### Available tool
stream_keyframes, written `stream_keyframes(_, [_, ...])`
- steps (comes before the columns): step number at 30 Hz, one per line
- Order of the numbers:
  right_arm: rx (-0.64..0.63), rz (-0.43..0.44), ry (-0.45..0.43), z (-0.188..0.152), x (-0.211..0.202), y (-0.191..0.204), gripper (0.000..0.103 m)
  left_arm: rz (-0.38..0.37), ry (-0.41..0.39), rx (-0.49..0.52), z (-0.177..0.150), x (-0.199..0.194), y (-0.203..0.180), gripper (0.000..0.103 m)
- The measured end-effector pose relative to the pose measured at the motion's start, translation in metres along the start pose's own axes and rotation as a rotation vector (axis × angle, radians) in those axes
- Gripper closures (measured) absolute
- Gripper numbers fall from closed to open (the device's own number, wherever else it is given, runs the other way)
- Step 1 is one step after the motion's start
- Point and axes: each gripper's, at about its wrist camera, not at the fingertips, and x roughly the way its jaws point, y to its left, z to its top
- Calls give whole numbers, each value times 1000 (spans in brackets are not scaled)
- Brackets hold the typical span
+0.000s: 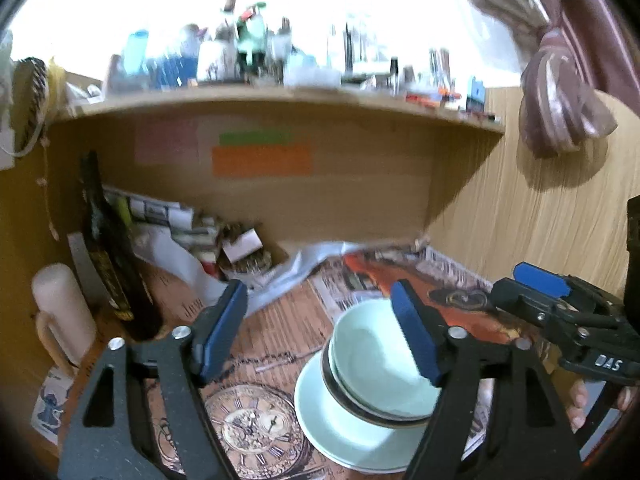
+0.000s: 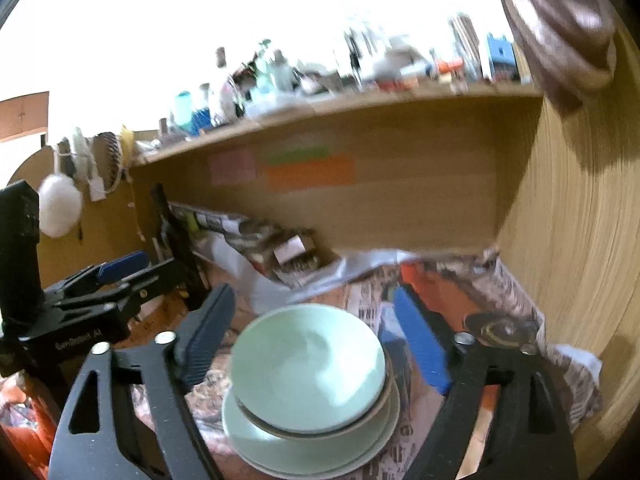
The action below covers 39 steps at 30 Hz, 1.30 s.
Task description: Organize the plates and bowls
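Observation:
A pale green bowl sits nested in a second, dark-rimmed bowl. Both rest on stacked pale green plates on the paper-covered desk. My left gripper hangs above and just behind the stack. It is open, with its blue pads wide apart and nothing between them. My right gripper is also open over the stack and touches nothing. Each gripper shows at the edge of the other's view: the right gripper on the right, the left gripper on the left.
A wooden shelf crowded with bottles overhangs the back of the desk. Under it lie papers and small boxes, a dark bottle and a white mug. A wooden side panel closes the right side.

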Motion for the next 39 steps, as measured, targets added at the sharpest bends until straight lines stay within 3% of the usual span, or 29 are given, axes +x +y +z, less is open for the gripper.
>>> stream_keyframes(4, [-23,25,-33,2,-10,6,19,37,-75,13,1,-20,-5,12])
stream_keyframes(10, [-14,45,-61,0,-17,9,7,68,-116,33,-2,-36,-12,4])
stream_keyframes(19, [-6,37,-92,-4,-30,10,1,87,-131,41,-8,-45,-22,2])
stream_keyframes(39, [-5,27,-110,-7,-39,11,0,68,-132,59,-14,-48,-35,0])
